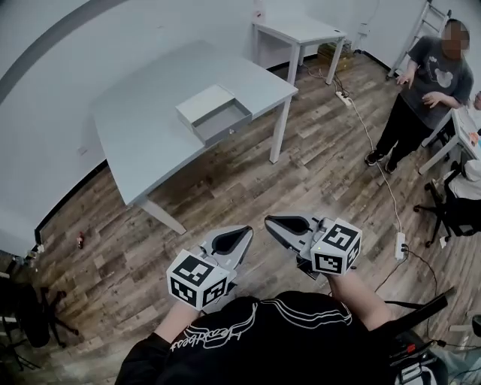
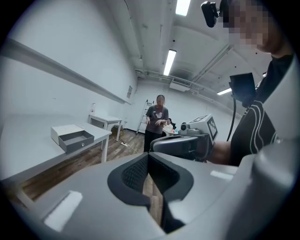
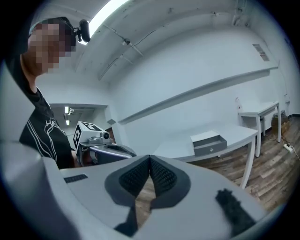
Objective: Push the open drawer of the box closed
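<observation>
A white box (image 1: 204,104) sits on the grey table (image 1: 150,128) far ahead of me, and its grey drawer (image 1: 223,120) is pulled out toward the table's near edge. The box (image 2: 65,132) with its open drawer (image 2: 78,139) also shows at the left of the left gripper view. In the right gripper view the box (image 3: 208,140) stands at the right. My left gripper (image 1: 246,230) (image 2: 148,154) and right gripper (image 1: 269,220) (image 3: 150,158) hang close to my chest over the wooden floor, well short of the table. Both are shut with nothing between their jaws.
A smaller white table (image 1: 297,30) stands behind the grey one. A person (image 1: 421,90) stands at the right near a ladder (image 1: 428,22). A cable and power strip (image 1: 400,244) lie on the floor beside a chair (image 1: 451,210).
</observation>
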### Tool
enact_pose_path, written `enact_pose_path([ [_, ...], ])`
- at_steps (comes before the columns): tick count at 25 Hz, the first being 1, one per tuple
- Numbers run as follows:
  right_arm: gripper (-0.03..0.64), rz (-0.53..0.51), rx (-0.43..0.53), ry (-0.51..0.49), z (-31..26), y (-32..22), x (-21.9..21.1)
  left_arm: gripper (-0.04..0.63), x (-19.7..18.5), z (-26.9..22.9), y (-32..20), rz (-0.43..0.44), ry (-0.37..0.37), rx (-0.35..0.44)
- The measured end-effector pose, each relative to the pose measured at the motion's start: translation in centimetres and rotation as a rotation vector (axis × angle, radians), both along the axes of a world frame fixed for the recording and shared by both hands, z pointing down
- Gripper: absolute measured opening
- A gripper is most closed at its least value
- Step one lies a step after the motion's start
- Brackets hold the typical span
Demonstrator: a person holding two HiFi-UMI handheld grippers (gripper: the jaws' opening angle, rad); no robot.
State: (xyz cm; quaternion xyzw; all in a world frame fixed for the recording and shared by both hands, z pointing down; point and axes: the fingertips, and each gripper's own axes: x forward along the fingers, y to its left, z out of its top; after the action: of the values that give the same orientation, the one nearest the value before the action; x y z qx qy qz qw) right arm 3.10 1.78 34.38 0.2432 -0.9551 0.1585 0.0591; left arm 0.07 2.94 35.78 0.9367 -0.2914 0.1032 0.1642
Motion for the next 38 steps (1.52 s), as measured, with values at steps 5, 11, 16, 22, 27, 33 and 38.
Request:
enact_pose_path([
  [5,0.009,-0.009,0.019,-0.025,0.5,-8.6,-0.7,0.008,-1.3,1.6,-9.0,-0.036,0.003,-0.042],
  [11,0.009,-0.057,0.013,-0.021,2.2,-17.4,-1.6,0.008,-2.2,3.5,-17.6,-0.094,0.014,-0.067],
  [16,0.009,-0.071,0.036,0.042,4.7,-23.0,-2.3,0.008,-2.7,5.2,-22.5,-0.136,0.023,-0.068],
  [22,0.011,-0.025,-0.010,0.082,8.8,-29.7,-2.8,0.008,-3.3,7.0,-27.6,-0.137,0.039,-0.118],
  [27,0.012,0.023,-0.039,0.171,13.3,-34.3,-2.9,0.008,-5.7,10.1,-31.1,-0.174,0.003,-0.164],
  [33,0.082,0.087,-0.057,0.263,18.4,-39.1,-3.5,0.007,-7.7,13.1,-33.7,-0.187,-0.012,-0.237],
  [38,0.103,0.129,-0.059,0.320,21.5,-41.3,-4.2,0.008,-9.7,14.8,-34.2,-0.201,-0.032,-0.306],
])
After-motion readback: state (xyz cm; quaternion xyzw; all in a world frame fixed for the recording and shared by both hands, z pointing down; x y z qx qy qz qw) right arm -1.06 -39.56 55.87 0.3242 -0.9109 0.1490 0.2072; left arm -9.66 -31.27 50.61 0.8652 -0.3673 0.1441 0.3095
